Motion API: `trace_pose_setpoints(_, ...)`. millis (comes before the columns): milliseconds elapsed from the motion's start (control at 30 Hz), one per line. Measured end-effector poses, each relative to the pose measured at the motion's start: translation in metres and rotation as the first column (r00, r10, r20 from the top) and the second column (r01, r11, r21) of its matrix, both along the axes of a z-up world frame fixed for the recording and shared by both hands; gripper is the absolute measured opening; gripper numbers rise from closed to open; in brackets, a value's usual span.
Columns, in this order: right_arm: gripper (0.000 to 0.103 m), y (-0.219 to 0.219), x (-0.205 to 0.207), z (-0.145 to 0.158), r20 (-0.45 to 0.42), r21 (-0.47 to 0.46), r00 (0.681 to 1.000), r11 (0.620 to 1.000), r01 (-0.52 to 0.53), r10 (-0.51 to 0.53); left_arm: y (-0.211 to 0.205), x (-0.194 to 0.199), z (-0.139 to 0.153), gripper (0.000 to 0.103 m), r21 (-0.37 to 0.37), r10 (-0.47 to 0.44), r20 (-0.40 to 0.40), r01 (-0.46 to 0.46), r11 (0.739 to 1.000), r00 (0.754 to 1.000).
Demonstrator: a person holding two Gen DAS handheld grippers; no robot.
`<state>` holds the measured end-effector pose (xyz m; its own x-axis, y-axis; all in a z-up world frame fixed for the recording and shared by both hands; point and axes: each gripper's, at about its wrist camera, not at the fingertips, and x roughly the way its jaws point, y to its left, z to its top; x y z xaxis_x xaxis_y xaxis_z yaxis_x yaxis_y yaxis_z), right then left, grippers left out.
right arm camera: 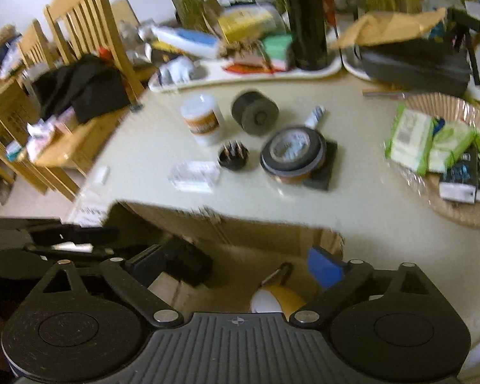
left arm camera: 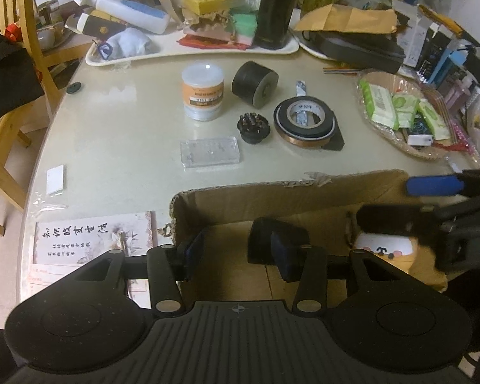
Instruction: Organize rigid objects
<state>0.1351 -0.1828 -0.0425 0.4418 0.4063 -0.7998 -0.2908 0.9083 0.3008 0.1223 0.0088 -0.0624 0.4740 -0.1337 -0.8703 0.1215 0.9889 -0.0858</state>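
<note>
An open cardboard box (left arm camera: pixel 272 201) (right arm camera: pixel 208 224) stands at the table's near edge. My left gripper (left arm camera: pixel 236 252) reaches into it, its blue pads a small gap apart with only the box floor between them. A black block (left arm camera: pixel 262 236) (right arm camera: pixel 185 262) lies just past its right finger. My right gripper (right arm camera: pixel 233 265) (left arm camera: pixel 412 203) hangs wide open over the box's right half, above a white and yellow item (right arm camera: pixel 272 300) with a metal clip. On the table beyond are a white jar (left arm camera: pixel 203 92), a black cylinder (left arm camera: pixel 254 83), stacked tape rolls (left arm camera: pixel 304 118), a black pin plug (left arm camera: pixel 252 128) and a clear case (left arm camera: pixel 209 152).
Two cluttered white trays and a tall black flask (left arm camera: pixel 276 6) line the back of the table. A wicker basket (left arm camera: pixel 400 147) of green packs sits at the right. Wooden chairs (left arm camera: pixel 3 96) stand left of the table. A booklet (left arm camera: pixel 92 240) and a white card (left arm camera: pixel 55 179) lie near the left edge.
</note>
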Motion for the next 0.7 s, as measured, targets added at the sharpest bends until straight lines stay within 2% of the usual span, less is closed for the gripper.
trace_pose_setpoints(100,0.103,-0.003,0.002,0.006,0.026,0.011,0.999,1.000,0.020,-0.021,0.002,-0.003,0.006,0.046,-0.001,0.003,0.012,-0.003,1.000,1.000)
trace_pose_setpoints(367,0.103,-0.015,0.010,0.002,0.002,-0.028,0.995,0.994,0.102,-0.102,0.007,-0.009,0.018,0.048,-0.002,0.016,0.042,-0.016,1.000,0.999)
trace_pose_setpoints(467,0.103,-0.018,0.011,-0.002,-0.007,-0.054,0.993,0.991,0.120,-0.120,0.011,-0.009,0.019,0.054,-0.004,0.030,0.048,-0.030,1.000,0.998)
trace_pose_setpoints(633,0.103,-0.018,0.012,-0.004,-0.015,-0.075,0.992,0.989,0.124,-0.126,0.016,-0.009,0.019,0.054,0.000,0.045,0.056,-0.045,0.999,0.997)
trace_pose_setpoints(667,0.103,-0.018,0.012,-0.005,-0.015,-0.083,0.992,0.989,0.125,-0.127,0.017,-0.009,0.019,0.056,0.002,0.050,0.058,-0.050,0.999,0.997)
trace_pose_setpoints(700,0.103,-0.018,0.012,-0.005,-0.015,-0.088,0.992,0.988,0.126,-0.128,0.018,-0.008,0.018,0.065,0.006,0.057,0.059,-0.058,0.998,0.997)
